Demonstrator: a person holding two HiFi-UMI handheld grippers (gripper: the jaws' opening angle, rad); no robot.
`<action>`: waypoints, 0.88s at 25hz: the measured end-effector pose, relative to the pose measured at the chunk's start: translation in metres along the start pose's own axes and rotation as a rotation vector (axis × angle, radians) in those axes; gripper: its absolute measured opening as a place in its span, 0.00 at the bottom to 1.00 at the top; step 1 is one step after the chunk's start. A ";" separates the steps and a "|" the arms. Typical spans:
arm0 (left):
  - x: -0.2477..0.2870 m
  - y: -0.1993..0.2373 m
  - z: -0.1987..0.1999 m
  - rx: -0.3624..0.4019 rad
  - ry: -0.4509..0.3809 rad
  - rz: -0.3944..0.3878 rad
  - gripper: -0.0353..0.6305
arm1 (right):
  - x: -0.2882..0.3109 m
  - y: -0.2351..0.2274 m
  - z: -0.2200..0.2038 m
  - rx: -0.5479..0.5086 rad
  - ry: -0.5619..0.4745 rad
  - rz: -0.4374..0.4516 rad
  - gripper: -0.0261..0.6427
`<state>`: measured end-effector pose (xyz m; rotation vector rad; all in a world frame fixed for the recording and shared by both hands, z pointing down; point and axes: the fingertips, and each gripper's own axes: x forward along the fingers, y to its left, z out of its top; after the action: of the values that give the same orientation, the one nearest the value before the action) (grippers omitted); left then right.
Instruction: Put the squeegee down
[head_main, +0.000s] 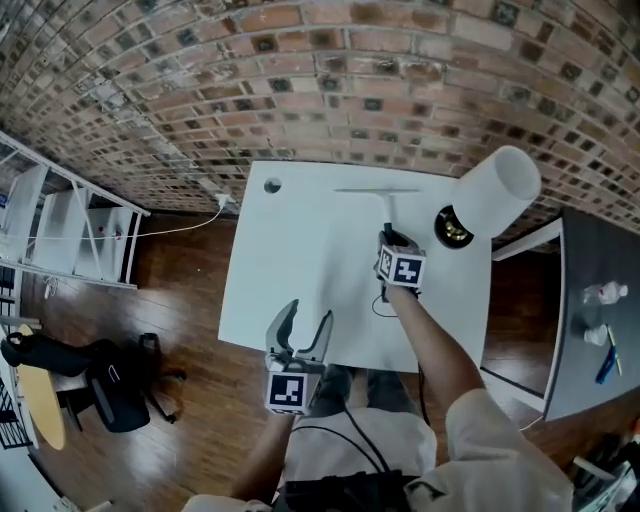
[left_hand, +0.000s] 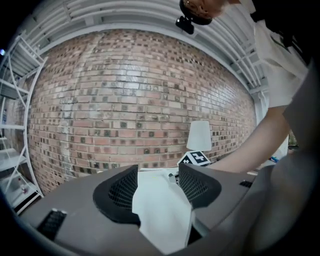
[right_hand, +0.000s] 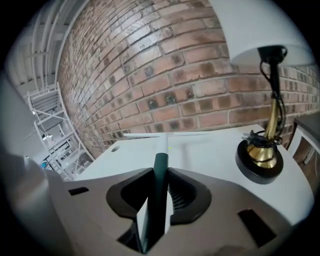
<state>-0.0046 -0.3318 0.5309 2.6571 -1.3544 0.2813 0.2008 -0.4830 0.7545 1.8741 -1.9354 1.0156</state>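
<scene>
The right claw (right_hand: 161, 173) is clenching the squeegee (right_hand: 165, 134) handle, blade reaching ahead over the table (right_hand: 210, 150); the left claw (left_hand: 158, 181) is gaping, empty.

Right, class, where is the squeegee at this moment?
Head view: the squeegee is over the far side of the white table, handle clamped in the right gripper, just left of the lamp.

I read the squeegee (head_main: 387, 203) as a T-shape: a long, thin pale blade set across a pale shaft that ends in a dark green handle (right_hand: 161, 170). The right gripper (right_hand: 160, 189) clamps that handle. The blade runs crosswise over the white table (head_main: 290, 270), near its far edge; I cannot confirm contact with the surface.
</scene>
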 end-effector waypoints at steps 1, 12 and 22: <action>0.000 0.001 -0.003 0.008 0.004 0.003 0.43 | 0.013 -0.004 0.002 -0.020 0.016 -0.019 0.20; 0.000 0.006 -0.016 0.002 0.024 0.043 0.43 | 0.047 -0.015 0.007 -0.181 0.123 -0.111 0.37; 0.027 0.028 0.030 -0.040 -0.092 0.014 0.43 | -0.111 0.046 0.118 -0.240 -0.387 0.190 0.39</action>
<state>-0.0087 -0.3757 0.5093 2.6593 -1.3899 0.1337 0.2040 -0.4763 0.5867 1.8794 -2.3664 0.4543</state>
